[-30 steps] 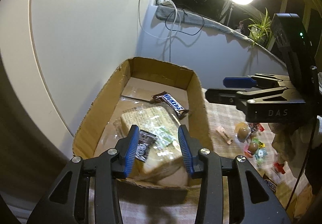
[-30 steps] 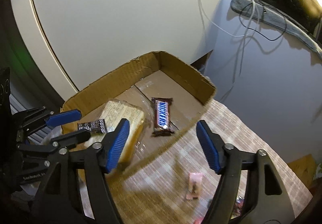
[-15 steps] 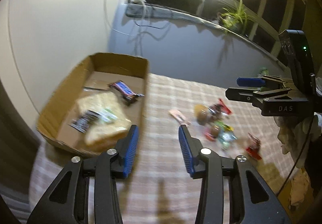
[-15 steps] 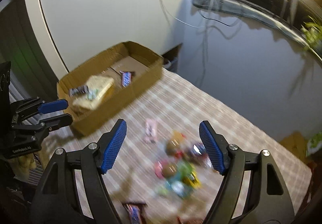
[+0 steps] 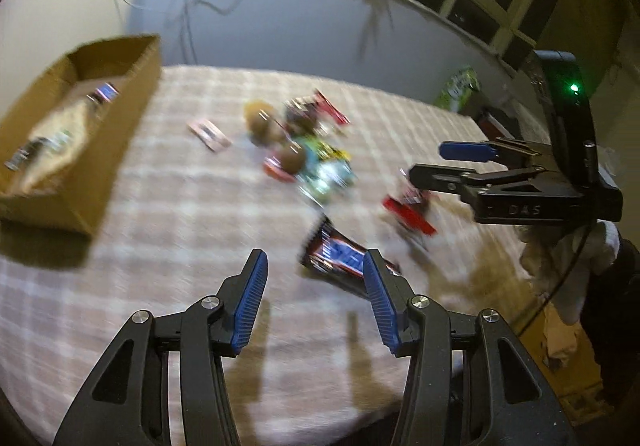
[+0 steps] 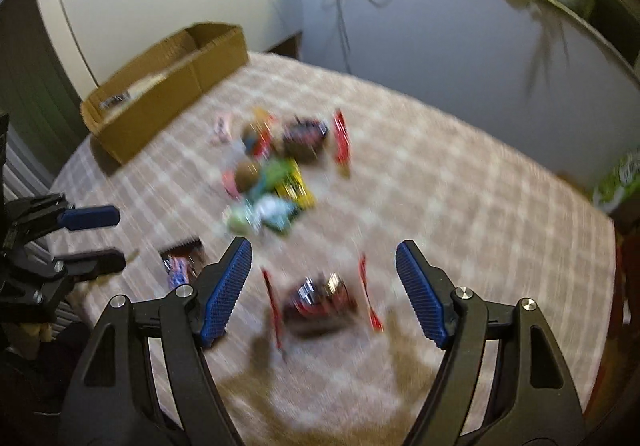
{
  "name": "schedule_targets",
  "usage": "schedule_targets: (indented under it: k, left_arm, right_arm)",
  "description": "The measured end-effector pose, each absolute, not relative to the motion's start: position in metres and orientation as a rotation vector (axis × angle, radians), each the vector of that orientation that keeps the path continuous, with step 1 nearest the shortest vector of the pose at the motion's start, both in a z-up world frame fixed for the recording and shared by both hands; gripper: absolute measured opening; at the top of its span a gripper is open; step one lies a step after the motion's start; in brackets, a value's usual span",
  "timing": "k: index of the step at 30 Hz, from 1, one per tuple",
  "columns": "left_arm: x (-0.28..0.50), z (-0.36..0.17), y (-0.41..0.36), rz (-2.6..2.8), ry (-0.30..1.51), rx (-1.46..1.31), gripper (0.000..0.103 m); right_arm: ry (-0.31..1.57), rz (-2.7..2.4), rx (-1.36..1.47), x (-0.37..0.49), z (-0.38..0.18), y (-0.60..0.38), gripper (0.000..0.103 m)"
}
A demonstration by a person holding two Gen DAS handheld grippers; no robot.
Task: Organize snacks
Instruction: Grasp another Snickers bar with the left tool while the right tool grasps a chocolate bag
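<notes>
A cardboard box (image 5: 120, 117) sits at the table's far left and holds a bread-like pack and small bars; it also shows in the right wrist view (image 6: 168, 93). A heap of mixed snacks (image 5: 308, 149) lies mid-table, also in the right wrist view (image 6: 276, 173). A Snickers bar (image 5: 340, 258) lies just ahead of my open, empty left gripper (image 5: 312, 298). A red-ended wrapped snack (image 6: 320, 294) lies between the fingers of my open, empty right gripper (image 6: 324, 290), above the cloth. Both views are motion-blurred.
A checked cloth (image 5: 160, 246) covers the table. A pink wafer pack (image 5: 210, 131) lies between box and heap. A green bag (image 6: 620, 177) sits off the far right edge. A wall with cables and a windowsill plant stand behind.
Both grippers swung away from the box to the right and toward the loose snacks. The left now faces the Snickers bar, the right the red-ended snack.
</notes>
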State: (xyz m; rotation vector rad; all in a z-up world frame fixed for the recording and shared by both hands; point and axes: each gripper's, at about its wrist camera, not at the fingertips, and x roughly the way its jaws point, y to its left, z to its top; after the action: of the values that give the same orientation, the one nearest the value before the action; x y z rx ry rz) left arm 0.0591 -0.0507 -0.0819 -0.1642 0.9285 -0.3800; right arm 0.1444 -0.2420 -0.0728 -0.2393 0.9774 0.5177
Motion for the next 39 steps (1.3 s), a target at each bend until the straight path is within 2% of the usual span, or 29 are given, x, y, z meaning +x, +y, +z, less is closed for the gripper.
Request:
schedule_targets:
  k: [3,5,7,8,25,29,31,35,39]
  left_arm:
    - [0.059,-0.091,-0.065,-0.398,0.966,-0.170,0.050]
    - [0.060,-0.097,-0.071,-0.397,0.984,-0.176,0.056]
    - [0.062,-0.101,-0.076,-0.387,0.995,-0.182,0.058]
    - [0.065,-0.103,-0.078,-0.381,1.003,-0.185,0.058]
    - [0.088,-0.114,-0.115,-0.308,0.945,0.020,0.060]
    - [0.089,-0.113,-0.113,-0.291,0.930,0.047,0.050]
    - [0.089,-0.114,-0.113,-0.289,0.923,0.063,0.043]
    - [0.089,-0.113,-0.107,-0.278,0.916,0.068,0.027]
    - [0.090,-0.112,-0.101,-0.292,0.917,0.041,0.027]
  right_arm:
    - [0.992,0.510,-0.230,0.138,-0.085,-0.249,0.077]
    - [0.994,0.517,-0.225,0.136,-0.090,-0.251,0.078]
    - [0.987,0.523,-0.224,0.133,-0.093,-0.251,0.090]
    - [0.981,0.526,-0.226,0.132,-0.094,-0.249,0.091]
    - [0.995,0.522,-0.269,0.148,-0.117,-0.248,0.091]
    - [1.000,0.507,-0.296,0.148,-0.123,-0.246,0.089]
    - [1.009,0.505,-0.304,0.148,-0.125,-0.246,0.079]
    - [1.012,0.503,-0.310,0.146,-0.126,-0.247,0.068]
    - [1.013,0.506,-0.298,0.144,-0.124,-0.250,0.061]
